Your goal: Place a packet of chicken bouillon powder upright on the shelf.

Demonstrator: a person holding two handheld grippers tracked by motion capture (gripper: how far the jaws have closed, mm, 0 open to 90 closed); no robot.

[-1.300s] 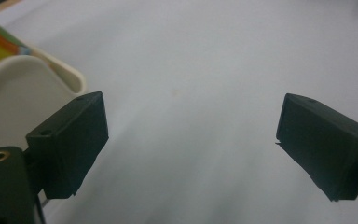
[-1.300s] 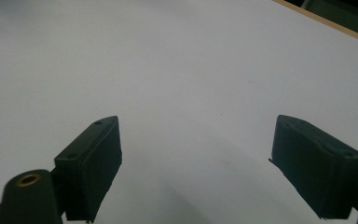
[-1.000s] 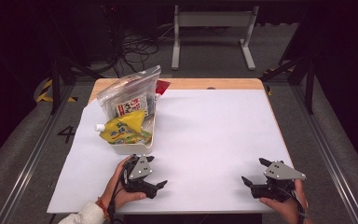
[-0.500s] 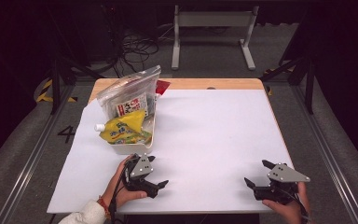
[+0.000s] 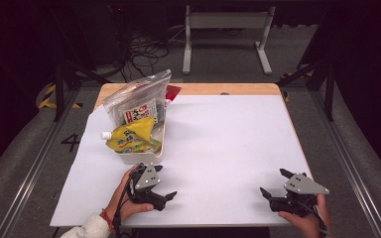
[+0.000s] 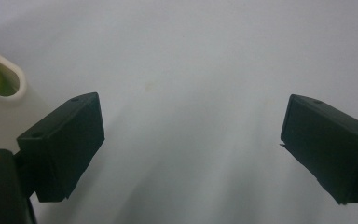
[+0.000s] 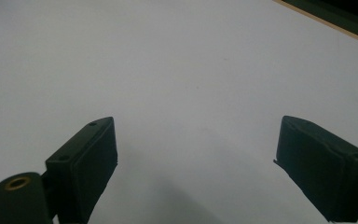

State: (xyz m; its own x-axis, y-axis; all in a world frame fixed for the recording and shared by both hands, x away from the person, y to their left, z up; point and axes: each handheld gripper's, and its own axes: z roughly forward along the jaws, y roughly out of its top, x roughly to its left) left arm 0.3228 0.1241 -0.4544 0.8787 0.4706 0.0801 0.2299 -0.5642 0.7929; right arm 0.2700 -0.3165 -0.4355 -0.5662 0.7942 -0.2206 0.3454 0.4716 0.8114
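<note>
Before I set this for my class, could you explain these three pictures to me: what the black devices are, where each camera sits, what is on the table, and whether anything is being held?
A person sits at a white table and holds a hand-operated two-jaw tool in each hand: the left gripper and the right gripper. One picture comes from a fixed camera above, looking forward and down. The other two come from cameras riding on each gripper, looking along its black jaws at the table. On the table's far left stands a white bin holding a yellow pouch and a clear bag of packets. Both grippers have their jaws wide apart and hold nothing.
</note>
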